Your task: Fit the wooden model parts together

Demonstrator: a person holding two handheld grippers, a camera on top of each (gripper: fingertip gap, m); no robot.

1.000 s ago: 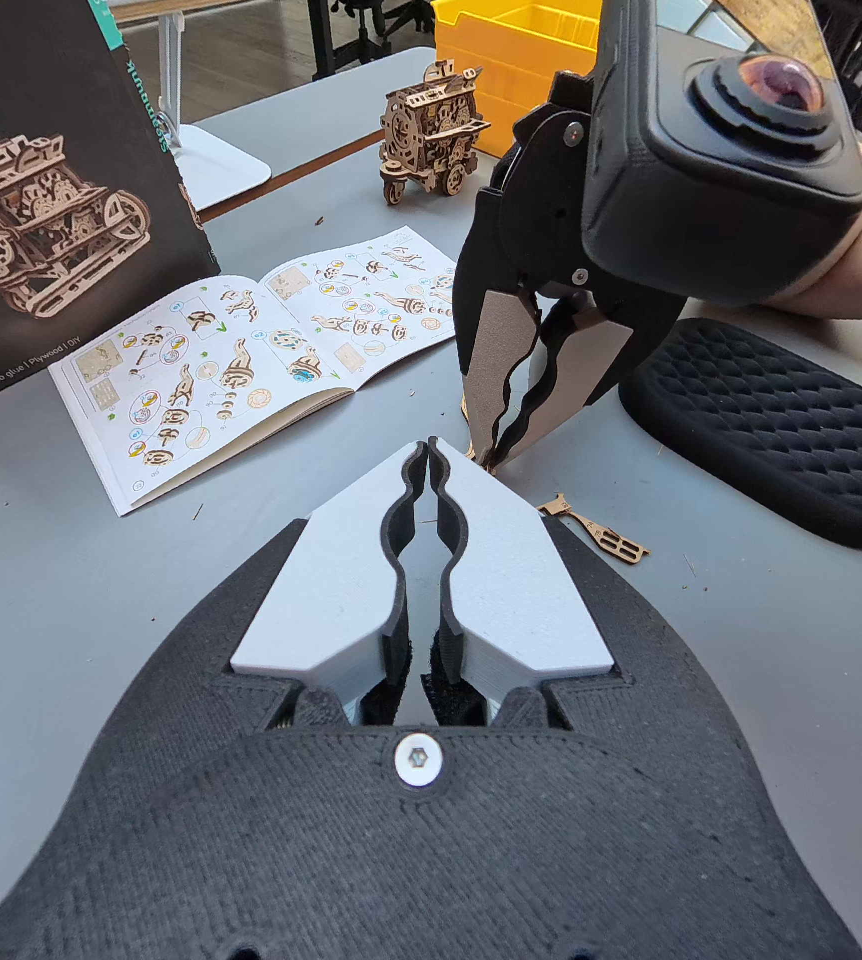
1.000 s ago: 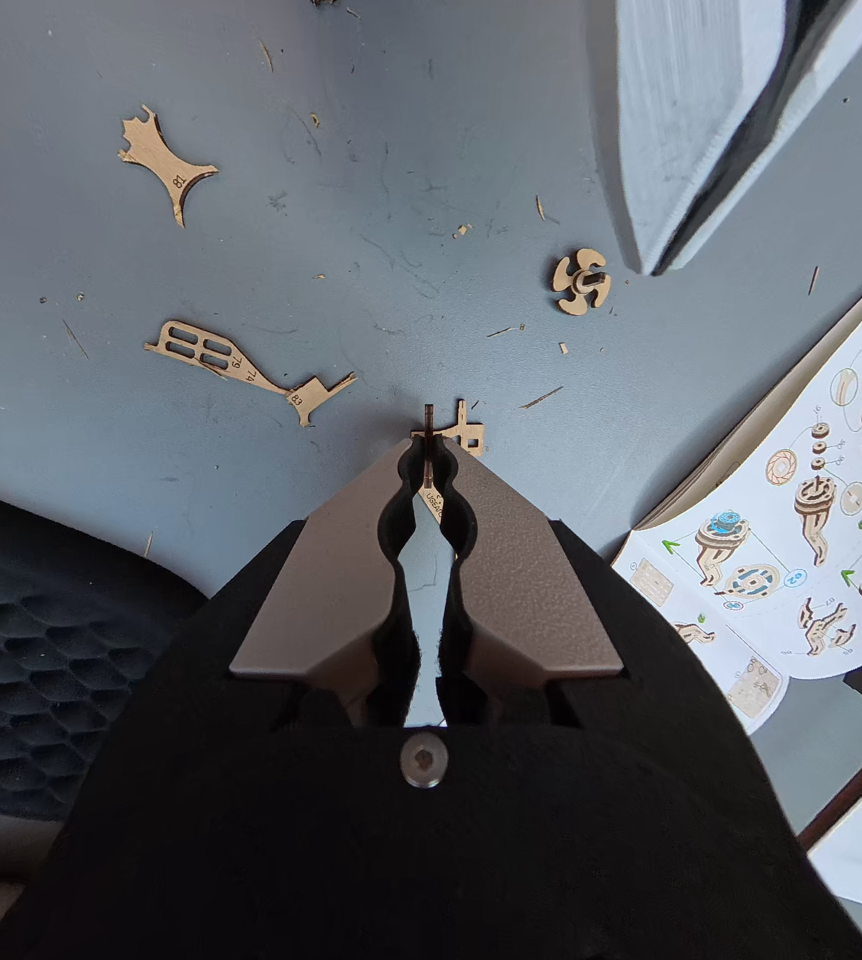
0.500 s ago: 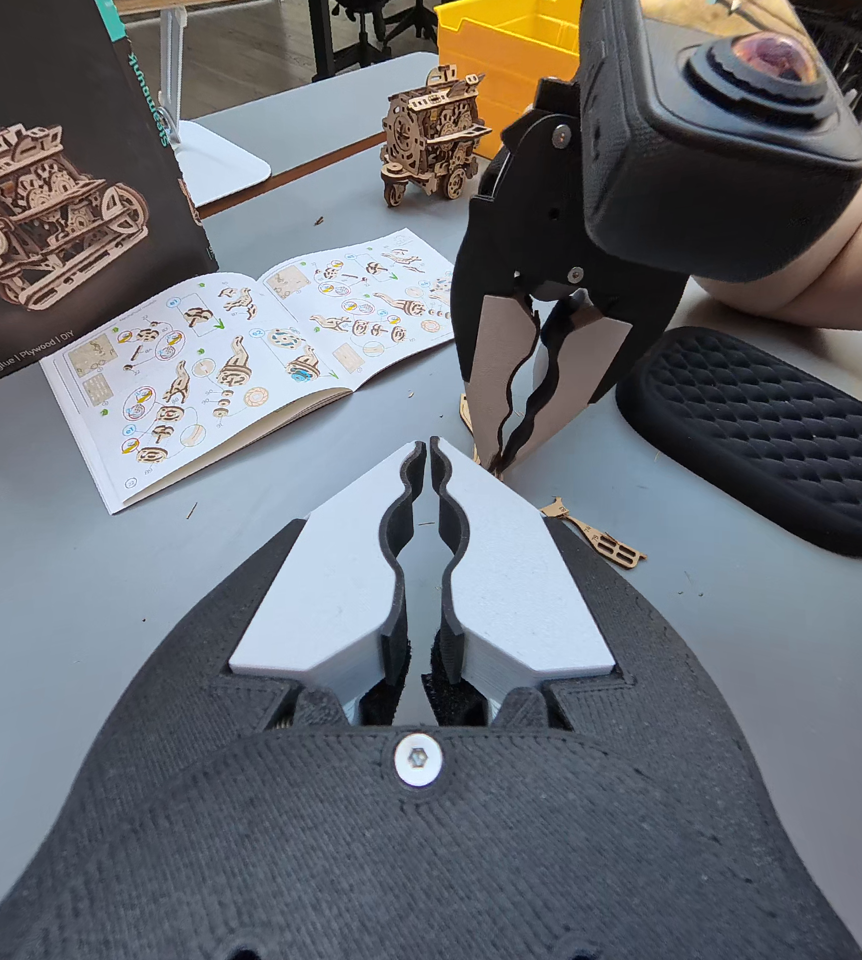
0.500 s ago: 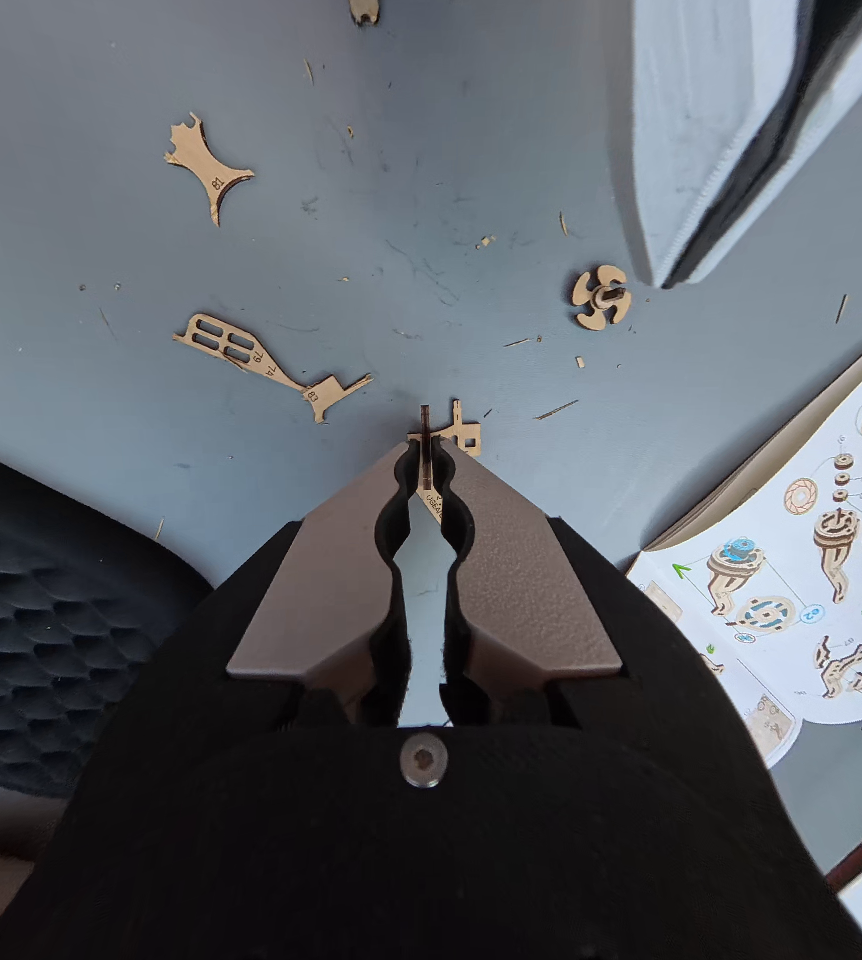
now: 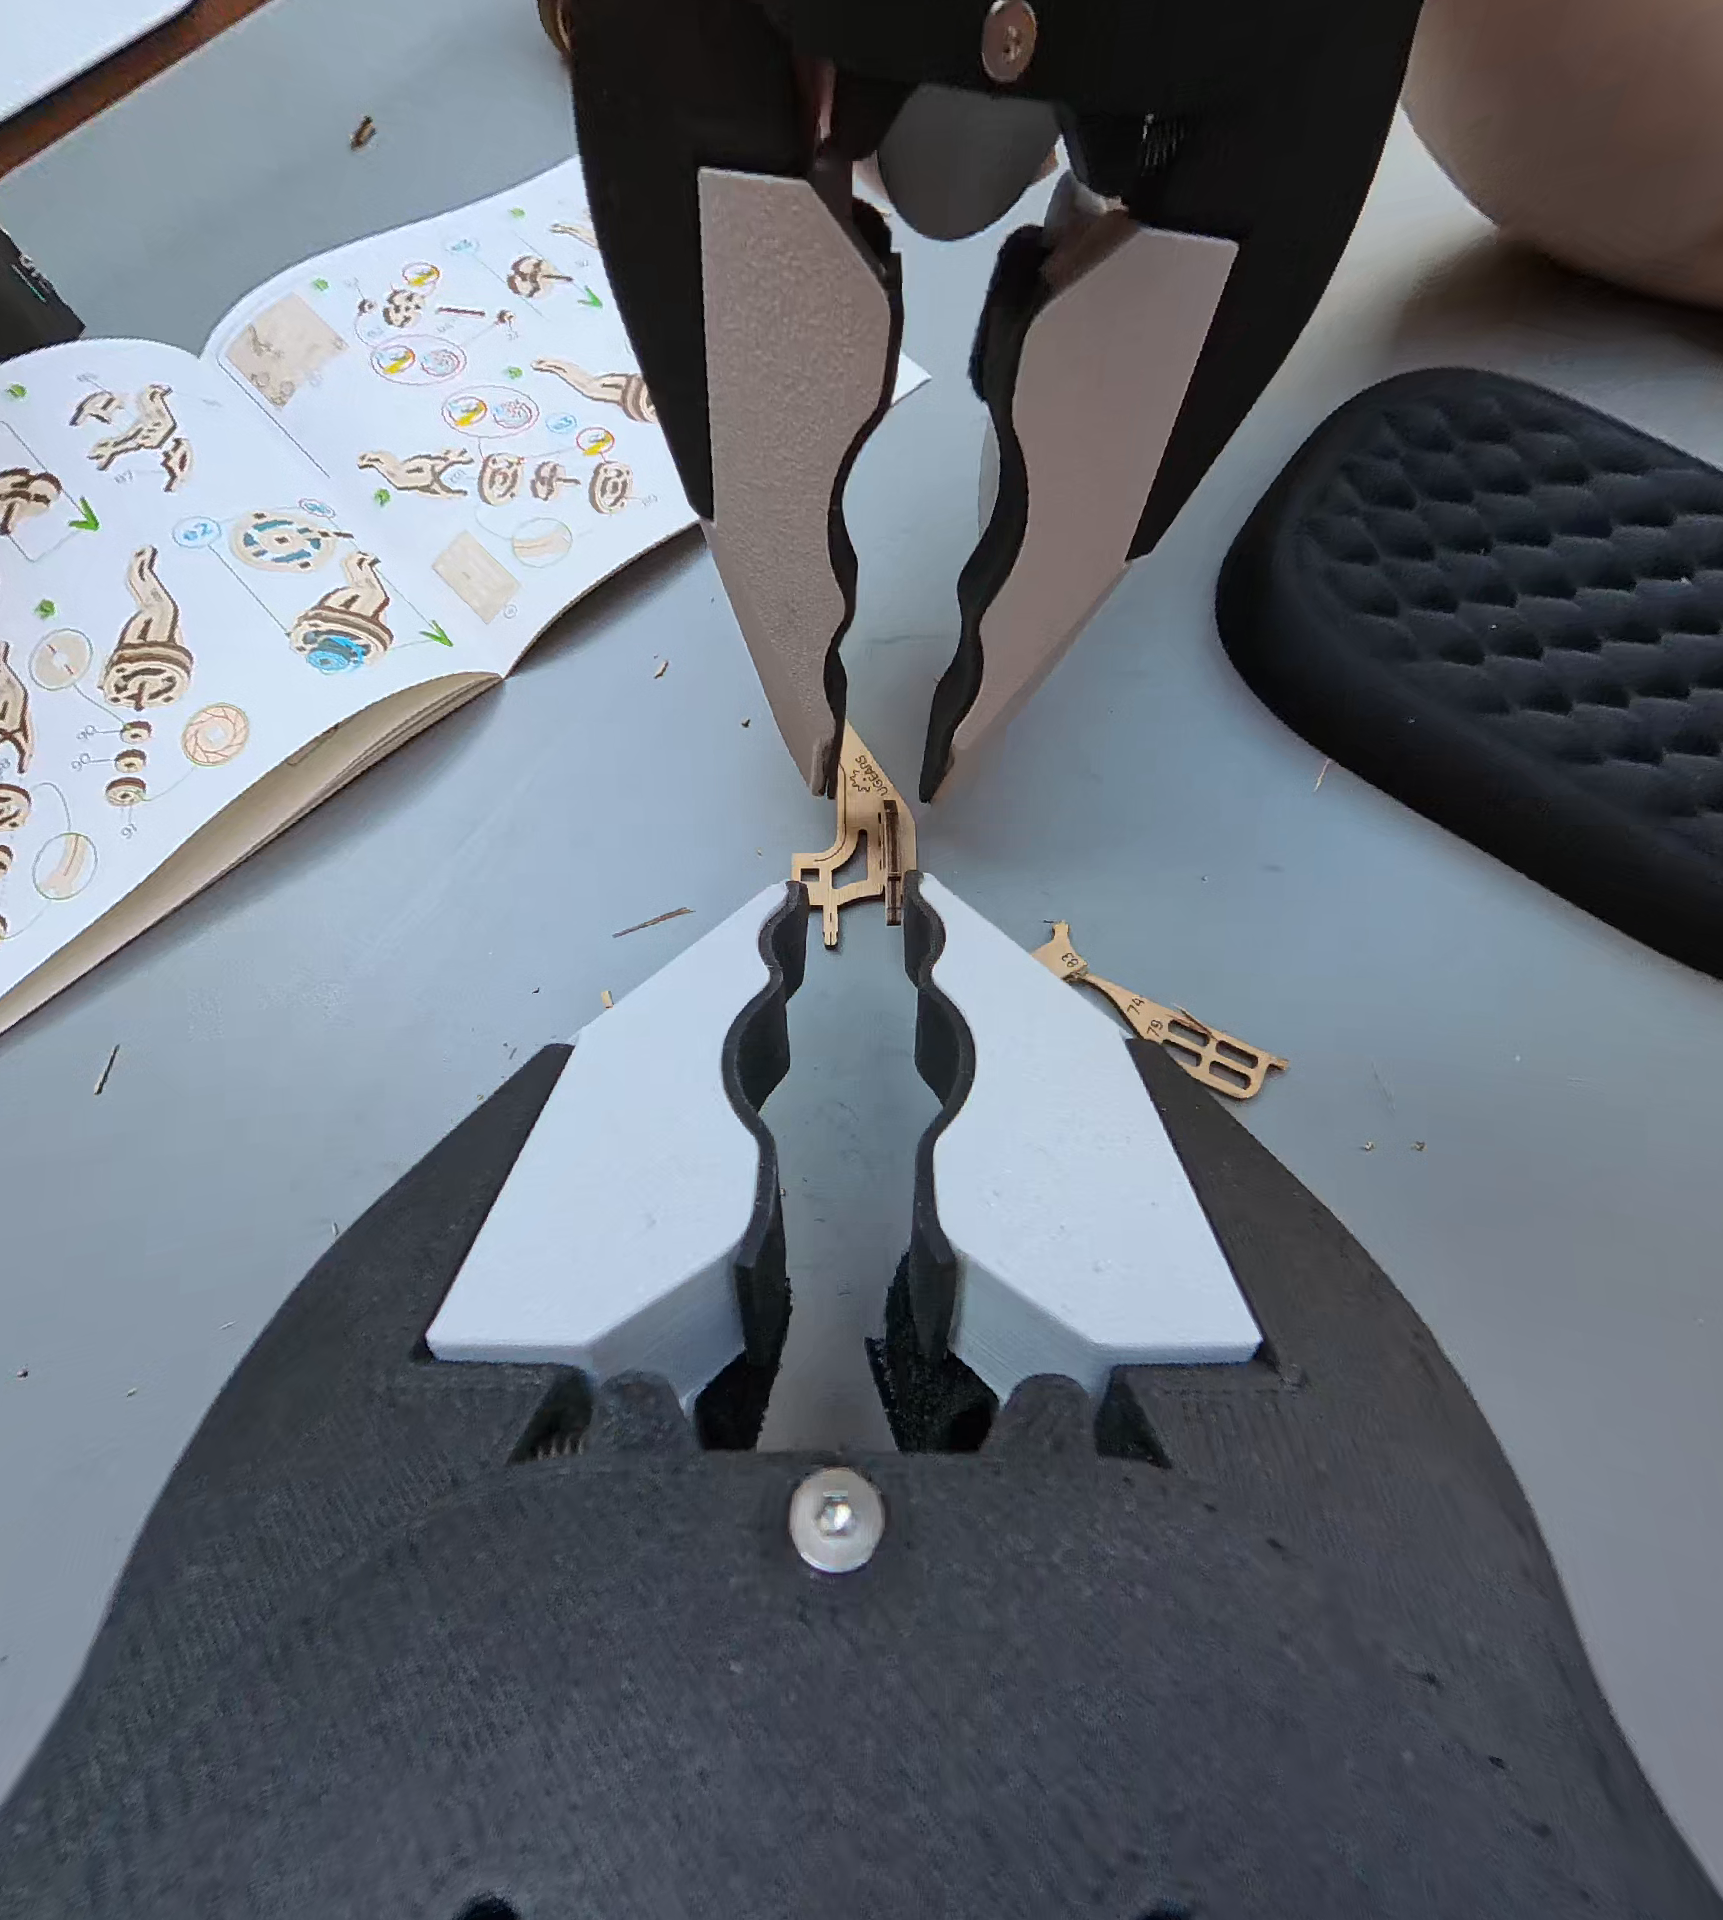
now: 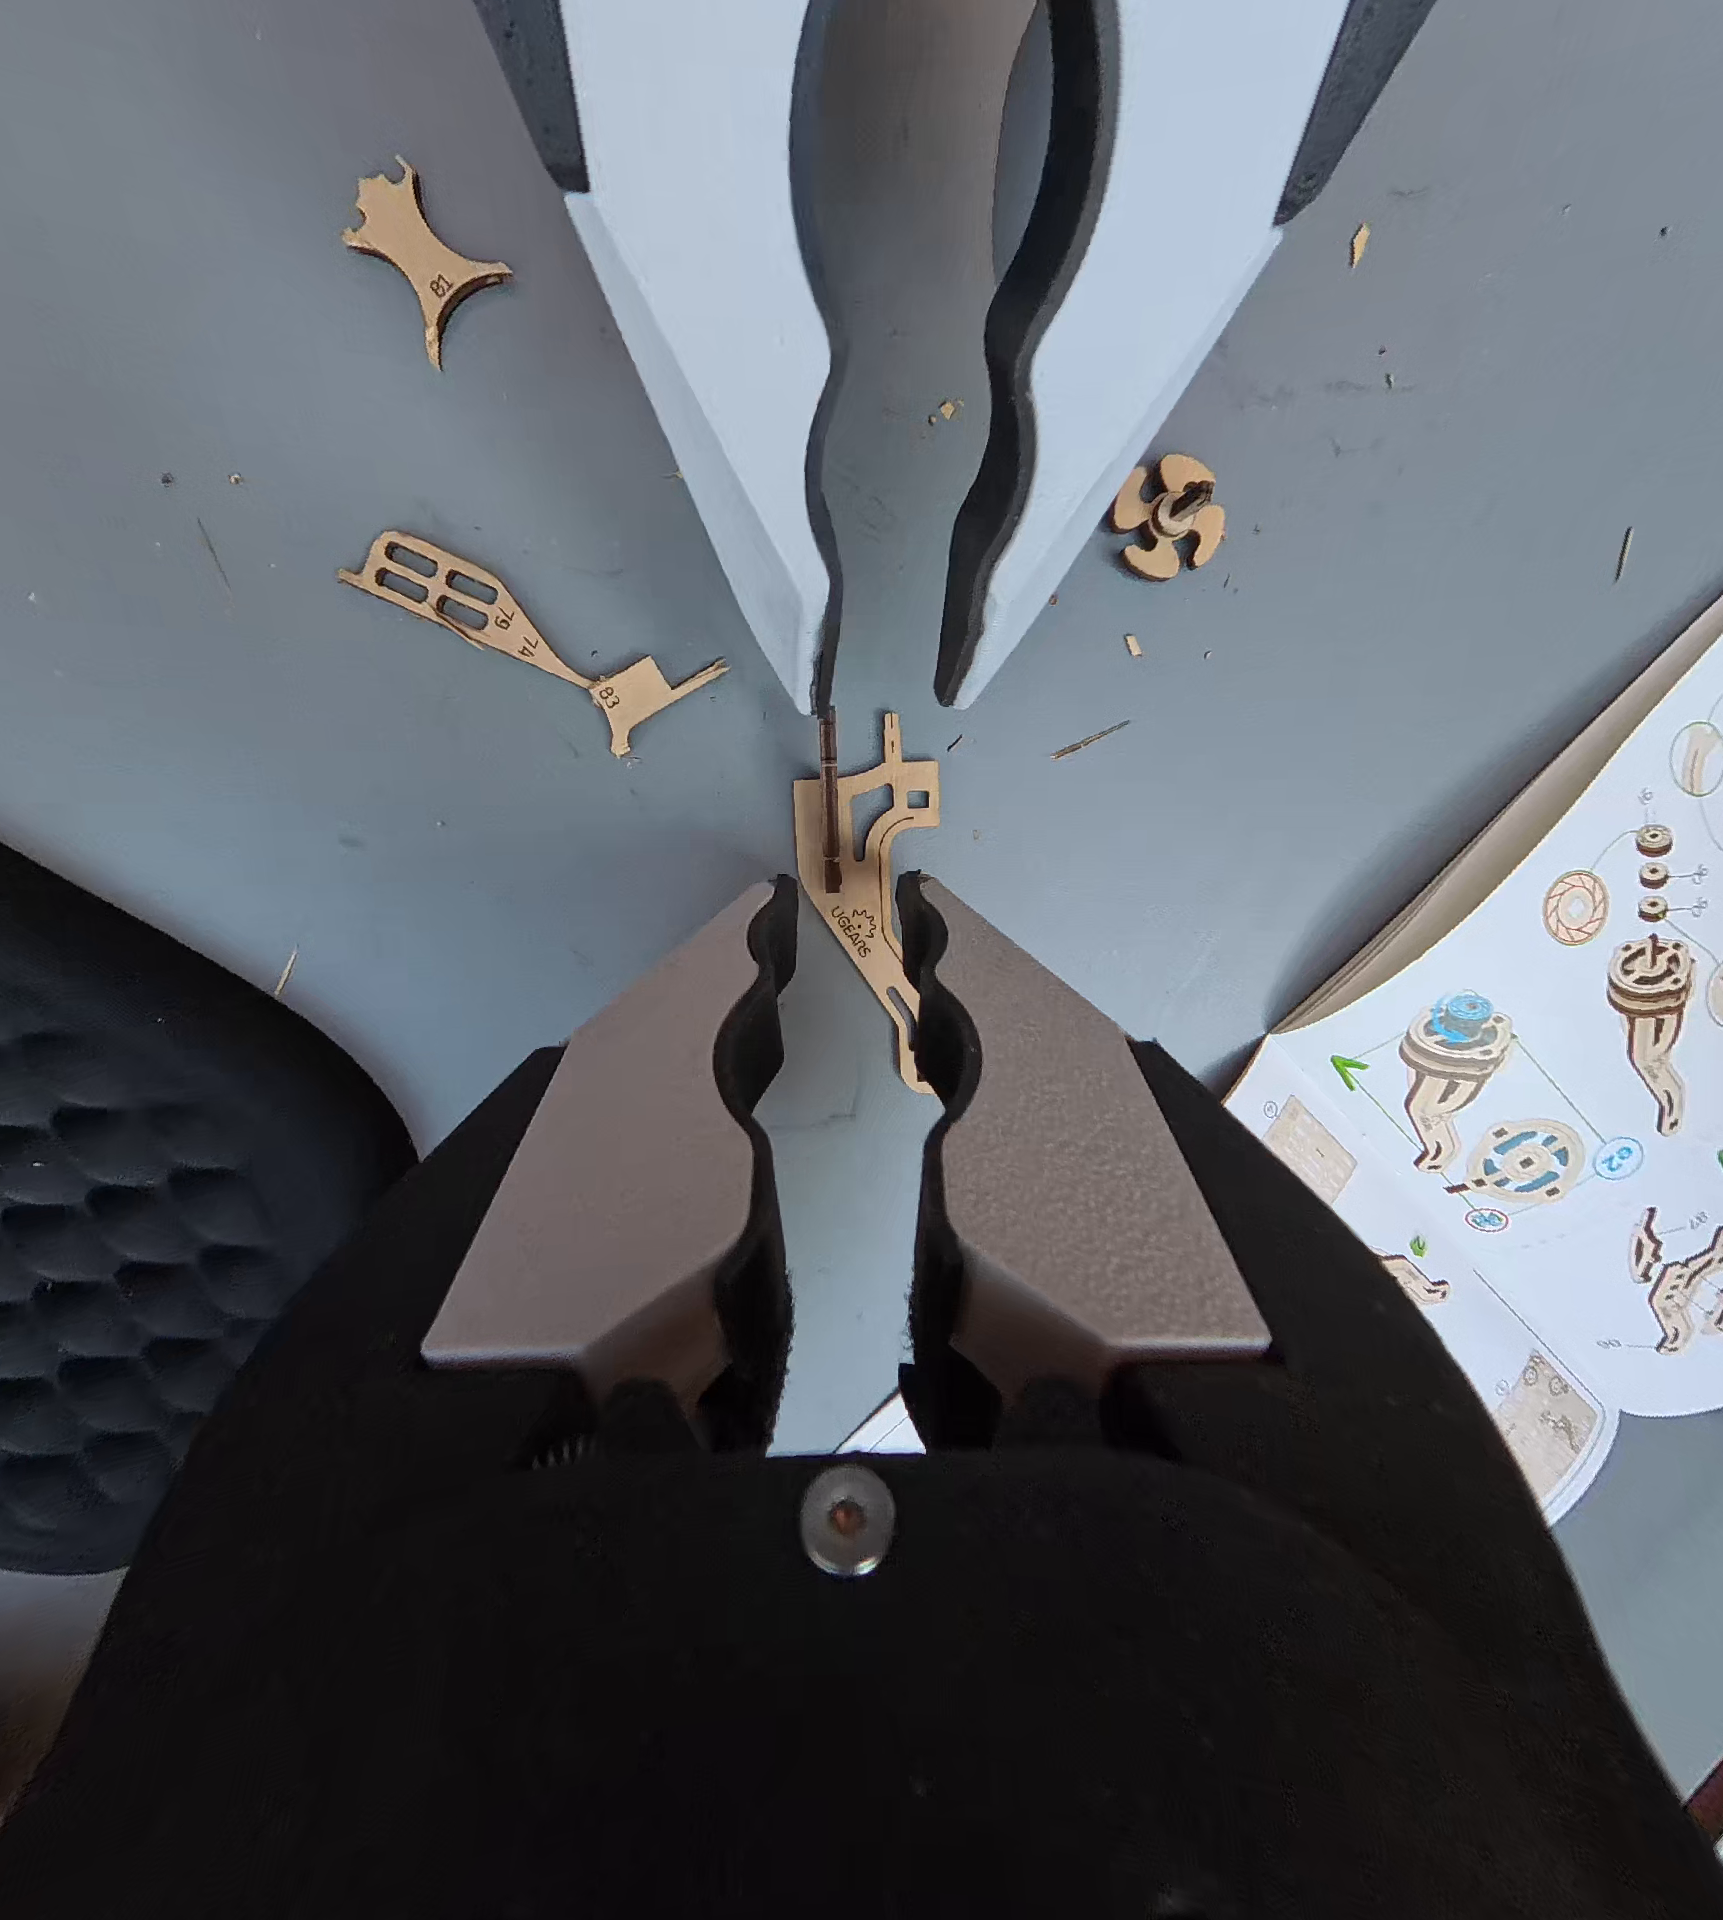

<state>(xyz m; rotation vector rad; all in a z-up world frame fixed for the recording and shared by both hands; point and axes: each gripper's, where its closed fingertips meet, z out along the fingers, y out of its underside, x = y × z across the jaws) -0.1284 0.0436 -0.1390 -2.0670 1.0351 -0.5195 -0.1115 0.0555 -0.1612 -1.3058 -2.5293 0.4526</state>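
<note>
A flat wooden part [image 6: 862, 914] with a thin piece [image 6: 828, 800] standing edge-on in it lies on the grey table between the two grippers. It also shows in the left wrist view [image 5: 862, 831]. My right gripper [image 6: 849, 885], with grey fingers, is open, its tips either side of the part's tail. My left gripper [image 5: 852, 891], with pale blue fingers, is open, facing it from the other side, one tip right at the thin piece. Each gripper shows in the other's view: the right [image 5: 878, 781], the left [image 6: 886, 691].
Loose wooden parts lie nearby: a long slotted one [image 6: 514, 623] [image 5: 1163, 1023], an hourglass-shaped one [image 6: 426, 260] and a small rotor [image 6: 1163, 516]. An open instruction booklet [image 5: 213, 582] [image 6: 1563, 1039] lies on one side, a black padded mat [image 5: 1563, 665] [image 6: 88, 1195] on the other. Both grippers' tips are close together, under 4 cm apart. It is some 6 cm from my left tips to the small rotor [image 6: 1163, 516].
My right gripper, which was shut on the wooden part, has opened and the part lies on the table. My left gripper has moved in close and opened.
</note>
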